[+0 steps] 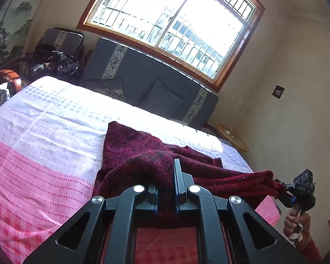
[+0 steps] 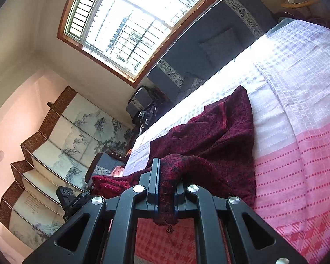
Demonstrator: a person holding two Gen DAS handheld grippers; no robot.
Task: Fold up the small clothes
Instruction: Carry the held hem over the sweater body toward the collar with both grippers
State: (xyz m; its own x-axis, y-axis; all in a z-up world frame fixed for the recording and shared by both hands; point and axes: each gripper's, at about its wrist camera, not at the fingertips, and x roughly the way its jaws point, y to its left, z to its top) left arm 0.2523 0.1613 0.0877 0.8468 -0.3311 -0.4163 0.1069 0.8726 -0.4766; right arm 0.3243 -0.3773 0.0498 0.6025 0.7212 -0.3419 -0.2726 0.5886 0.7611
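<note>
Both tongs are clamped tight on the same dark red knit garment (image 1: 129,147). The left gripper (image 1: 166,176) has a bunch of the fabric squeezed between its fingers, and the right gripper (image 2: 165,176) pinches another part of the near edge, with a bit of hem dangling below the jaws. The near edge is lifted off the bed between them, while the rest of it lies spread on the pink and white checked bedspread (image 1: 44,132). Beyond that there's a grey headboard (image 1: 143,74) with a grey cushion (image 1: 162,96) leaning on it, under a big barred window (image 1: 176,15). No real containers here, just a heap of dark bags (image 1: 53,62) on a chair by the bed.
</note>
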